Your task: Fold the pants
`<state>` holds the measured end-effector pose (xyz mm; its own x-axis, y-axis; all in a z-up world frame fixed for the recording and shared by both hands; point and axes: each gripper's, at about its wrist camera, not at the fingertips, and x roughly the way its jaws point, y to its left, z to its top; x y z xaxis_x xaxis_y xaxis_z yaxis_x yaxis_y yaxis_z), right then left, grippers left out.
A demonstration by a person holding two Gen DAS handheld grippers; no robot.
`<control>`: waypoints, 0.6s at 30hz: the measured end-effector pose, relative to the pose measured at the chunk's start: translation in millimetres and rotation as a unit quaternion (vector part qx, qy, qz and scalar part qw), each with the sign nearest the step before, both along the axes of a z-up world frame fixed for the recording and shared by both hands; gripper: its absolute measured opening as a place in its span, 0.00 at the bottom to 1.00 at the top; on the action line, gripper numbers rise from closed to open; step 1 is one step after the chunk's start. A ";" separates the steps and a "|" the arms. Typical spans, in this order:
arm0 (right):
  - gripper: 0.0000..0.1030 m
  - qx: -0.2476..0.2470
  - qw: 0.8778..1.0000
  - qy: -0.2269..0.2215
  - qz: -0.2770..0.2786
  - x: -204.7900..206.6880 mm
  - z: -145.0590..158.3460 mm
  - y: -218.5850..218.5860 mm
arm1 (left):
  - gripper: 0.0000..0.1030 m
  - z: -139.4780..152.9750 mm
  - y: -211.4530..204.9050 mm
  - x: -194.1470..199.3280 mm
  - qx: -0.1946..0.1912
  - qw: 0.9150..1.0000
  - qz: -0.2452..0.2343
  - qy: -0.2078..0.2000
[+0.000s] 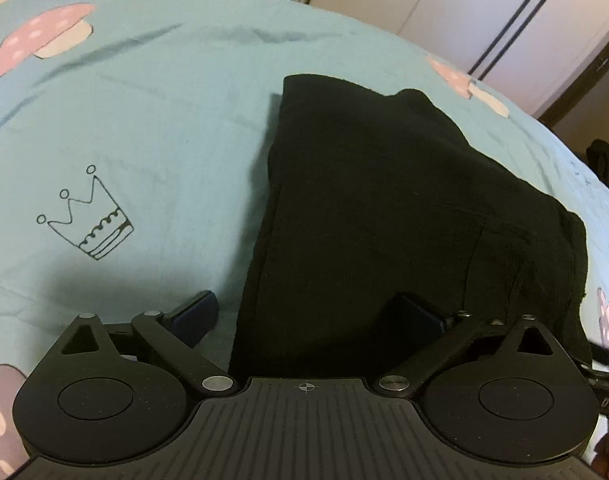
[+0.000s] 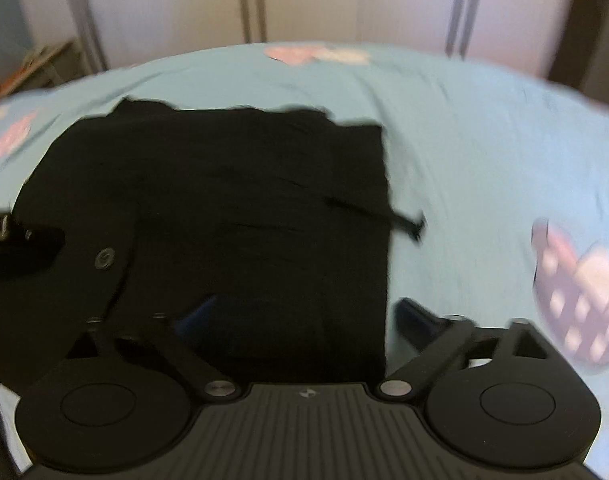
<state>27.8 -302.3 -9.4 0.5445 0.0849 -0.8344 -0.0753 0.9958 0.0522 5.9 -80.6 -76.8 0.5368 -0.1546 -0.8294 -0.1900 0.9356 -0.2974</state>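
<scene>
Left gripper (image 1: 306,312) spread wide, nothing pinched, one blue-padded finger (image 1: 196,312) over the sheet and the other over the folded black cloth pants (image 1: 384,200). Right gripper (image 2: 304,314) also wide apart and empty-handed, straddling the pants' right edge. The pants lie in a dark folded block on the light blue cotton bedsheet (image 1: 144,120), a thin black drawstring (image 2: 404,222) poking off the side. Around them: a drawn crown print (image 1: 90,216), pink mushroom prints (image 1: 44,36), and white wardrobe doors (image 2: 344,0) behind.

left gripper (image 1: 308,316) jaws wide | right gripper (image 2: 304,316) likewise (both angled down)
</scene>
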 end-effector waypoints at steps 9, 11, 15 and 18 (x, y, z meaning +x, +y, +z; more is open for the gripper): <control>0.96 0.079 0.997 0.014 -0.020 -7.5 19.1 -33.2 | 0.90 12.0 35.7 -23.9 -0.085 0.996 0.029 -0.019; 0.96 0.087 0.996 -0.001 -0.017 -14.1 30.2 -34.4 | 0.90 13.8 43.0 -27.9 -0.102 0.994 0.027 -0.012; 0.90 0.125 0.992 -0.028 -0.017 -21.5 55.9 -31.2 | 0.91 18.2 44.2 -43.9 -0.187 0.982 -0.018 0.013; 0.67 0.208 0.978 -0.010 -0.012 -29.8 59.0 -26.9 | 0.92 24.8 34.4 -54.4 -0.183 0.983 -0.023 -0.005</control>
